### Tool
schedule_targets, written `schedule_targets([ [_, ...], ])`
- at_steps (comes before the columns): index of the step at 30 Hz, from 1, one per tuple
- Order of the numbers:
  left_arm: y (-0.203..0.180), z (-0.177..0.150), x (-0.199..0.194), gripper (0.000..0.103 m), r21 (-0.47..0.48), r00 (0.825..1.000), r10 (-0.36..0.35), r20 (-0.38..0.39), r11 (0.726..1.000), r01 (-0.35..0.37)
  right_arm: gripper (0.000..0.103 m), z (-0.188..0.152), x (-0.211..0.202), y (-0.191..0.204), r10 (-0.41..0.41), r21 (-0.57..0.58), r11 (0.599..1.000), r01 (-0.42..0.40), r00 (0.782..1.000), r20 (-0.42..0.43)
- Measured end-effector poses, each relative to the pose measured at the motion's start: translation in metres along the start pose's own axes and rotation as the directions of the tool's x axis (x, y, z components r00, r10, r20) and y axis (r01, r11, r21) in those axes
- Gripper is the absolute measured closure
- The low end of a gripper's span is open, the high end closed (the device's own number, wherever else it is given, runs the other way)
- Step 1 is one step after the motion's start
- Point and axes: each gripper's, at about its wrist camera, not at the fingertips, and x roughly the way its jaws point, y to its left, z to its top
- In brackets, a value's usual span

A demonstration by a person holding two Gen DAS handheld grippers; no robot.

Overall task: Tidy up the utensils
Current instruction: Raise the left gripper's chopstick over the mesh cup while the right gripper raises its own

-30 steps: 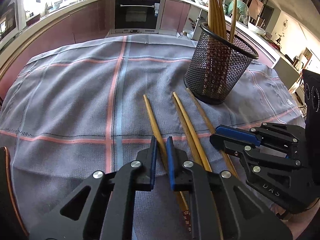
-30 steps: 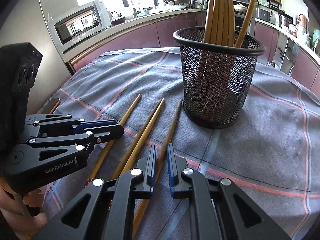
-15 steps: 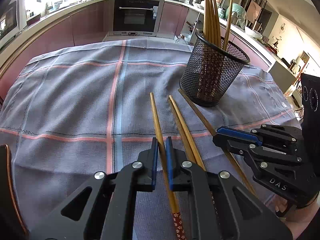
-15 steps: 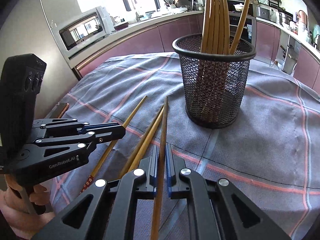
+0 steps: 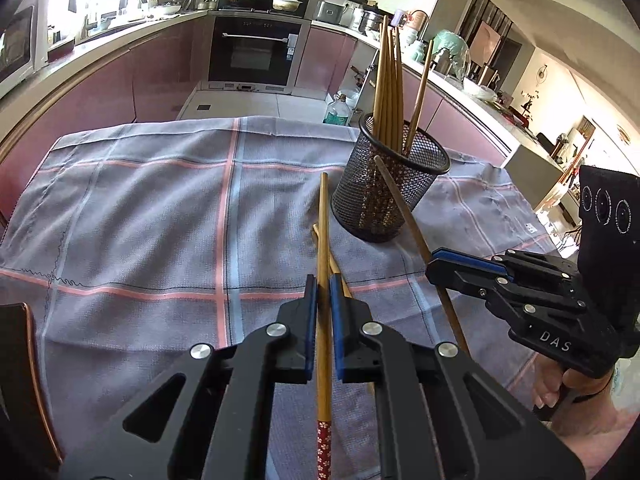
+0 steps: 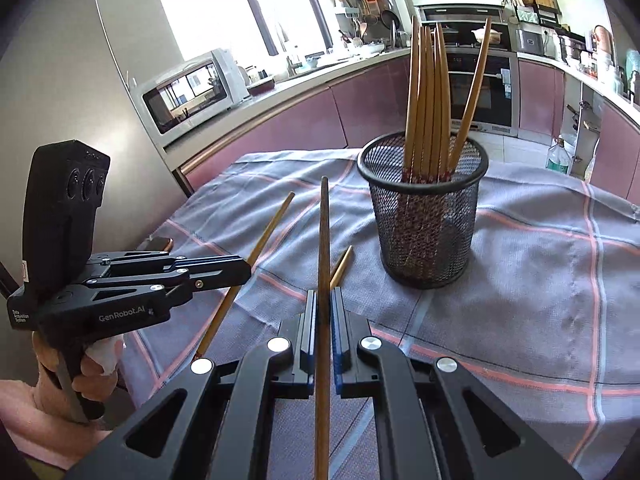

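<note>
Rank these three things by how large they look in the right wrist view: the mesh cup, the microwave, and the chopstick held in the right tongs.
1. Chopstick in the right tongs: longest, but very near the camera, so unsure.
2. Mesh cup.
3. Microwave: smallest in the picture, only because it stands far back.

Two wooden chopsticks are lifted off the cloth, each one pinched between blue pads. The chopstick in the left gripper (image 5: 323, 236) is light brown, with a red flowered end pointing back to the camera; its thin tip points up, just left of the black mesh holder (image 5: 390, 188). The chopstick in the right gripper (image 6: 323, 248) is darker brown, and its tip reaches towards the left side of the holder. A pair of chopsticks (image 5: 334, 264) lies flat on the cloth in front of the holder, near its base. The holder stands upright and has about six chopsticks (image 6: 430, 96) inside, tips up, one leaning to the right.
</note>
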Motion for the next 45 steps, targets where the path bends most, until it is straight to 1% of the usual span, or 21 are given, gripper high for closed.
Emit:
schedule_targets([
  [7, -0.005, 0.014, -0.032, 0.096, 0.016, 0.995, -0.068, 0.076, 0.998, 0.067, 0.098, 0.012, -0.027, -0.002, 0.001, 0.004, 1.0, -0.001, 0.996, 0.095],
  [10, -0.009, 0.022, -0.046, 0.096, 0.03, 0.99, -0.08, 0.114, 0.997, 0.077, 0.098, 0.018, -0.041, -0.006, -0.002, 0.014, 1.0, 0.001, 0.99, 0.142],
  [20, -0.02, 0.045, -0.088, 0.096, 0.055, 0.965, -0.146, 0.218, 0.989, 0.137, 0.098, 0.039, -0.076, -0.015, -0.023, 0.008, 1.0, 0.021, 0.962, 0.271],
  [25, -0.028, 0.06, -0.1, 0.096, 0.072, 0.952, -0.149, 0.268, 0.988, 0.134, 0.098, 0.053, -0.088, -0.016, -0.036, -0.008, 0.999, 0.041, 0.948, 0.317],
  [32, -0.041, 0.087, -0.108, 0.096, 0.092, 0.937, -0.165, 0.308, 0.985, 0.144, 0.098, 0.07, -0.101, -0.014, -0.054, -0.035, 0.997, 0.071, 0.929, 0.367],
  [38, -0.051, 0.11, -0.116, 0.096, 0.111, 0.924, -0.165, 0.344, 0.985, 0.134, 0.098, 0.085, -0.112, -0.017, -0.068, -0.044, 0.995, 0.093, 0.913, 0.402],
  [41, -0.057, 0.122, -0.119, 0.096, 0.12, 0.92, -0.161, 0.359, 0.985, 0.125, 0.098, 0.092, -0.115, -0.02, -0.075, -0.046, 0.994, 0.104, 0.905, 0.418],
  [45, -0.065, 0.135, -0.12, 0.096, 0.127, 0.918, -0.15, 0.368, 0.986, 0.11, 0.098, 0.098, -0.116, -0.022, -0.086, -0.044, 0.992, 0.116, 0.898, 0.432],
])
